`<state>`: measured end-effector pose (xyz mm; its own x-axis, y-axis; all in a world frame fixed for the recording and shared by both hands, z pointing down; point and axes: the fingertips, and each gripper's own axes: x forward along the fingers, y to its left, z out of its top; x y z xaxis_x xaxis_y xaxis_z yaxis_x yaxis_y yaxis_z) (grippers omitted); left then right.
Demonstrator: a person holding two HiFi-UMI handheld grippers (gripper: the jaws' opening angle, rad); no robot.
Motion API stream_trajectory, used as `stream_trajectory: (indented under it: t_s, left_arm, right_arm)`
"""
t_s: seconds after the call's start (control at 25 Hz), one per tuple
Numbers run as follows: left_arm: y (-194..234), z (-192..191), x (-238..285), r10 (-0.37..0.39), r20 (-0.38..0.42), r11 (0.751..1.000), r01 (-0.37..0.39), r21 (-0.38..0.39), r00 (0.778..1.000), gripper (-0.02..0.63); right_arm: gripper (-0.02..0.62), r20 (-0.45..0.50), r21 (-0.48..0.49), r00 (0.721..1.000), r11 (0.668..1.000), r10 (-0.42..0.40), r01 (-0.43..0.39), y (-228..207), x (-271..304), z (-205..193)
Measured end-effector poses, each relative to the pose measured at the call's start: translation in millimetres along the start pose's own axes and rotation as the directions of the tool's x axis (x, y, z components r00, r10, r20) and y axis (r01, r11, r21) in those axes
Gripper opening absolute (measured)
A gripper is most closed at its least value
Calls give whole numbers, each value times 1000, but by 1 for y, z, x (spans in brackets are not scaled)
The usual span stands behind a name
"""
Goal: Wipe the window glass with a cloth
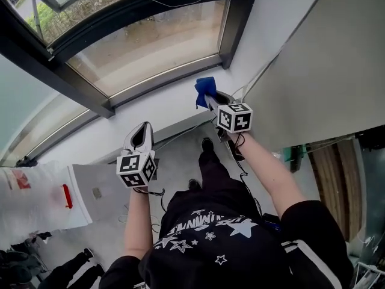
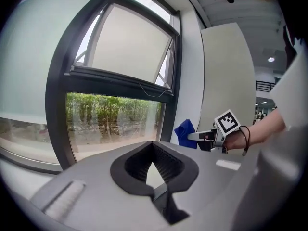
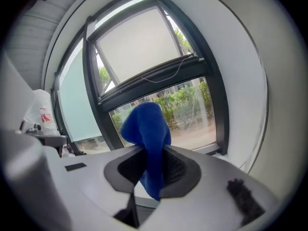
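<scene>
Right claw: right gripper (image 3: 152,171) has its jaws pinched on the blue cloth (image 3: 147,129), which bunches up above them and trails a tail below.
Cloth's place: just off the lower right corner of the window glass (image 1: 150,44), against the white wall (image 1: 271,23), not touching the pane.
In the way: from the right gripper's camera the cloth covers the middle of the pane.
Left claw: left gripper (image 2: 154,166), jaws a little apart, holding nothing; it is below the window, left of the cloth.
Around the window: dark frame (image 1: 84,80); tilted upper sash (image 2: 130,47) above; thin wire (image 3: 163,77) across the crossbar; white bag (image 1: 24,191) below left.
</scene>
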<state>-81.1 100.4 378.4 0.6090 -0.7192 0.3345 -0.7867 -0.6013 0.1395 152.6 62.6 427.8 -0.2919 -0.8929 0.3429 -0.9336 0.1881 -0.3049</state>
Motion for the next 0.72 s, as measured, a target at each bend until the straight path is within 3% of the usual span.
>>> stream_trajectory:
  t_s: [0.24,0.44,0.64,0.72]
  left_arm:
    - [-6,-1,-34,-13,35,1000,14,-7,999,9]
    - [-9,8,-55,-19,74,1000,20,-14,997,9]
    - [-11,18,-70,-12,102,997,5,71,995,9]
    - [-11,20,-71,2,114,998,-9,61,994,9]
  right_arm:
    - [74,-4,50,999,998,45,-45,45,-35,-12]
    - [74,-33,-58,995,994,94,-96,80,-45,-3]
    - [74,-35,-54,992,991,123,-125,95,-45,5]
    - [74,-37,-75,990,988,134,-136,100,-47,6]
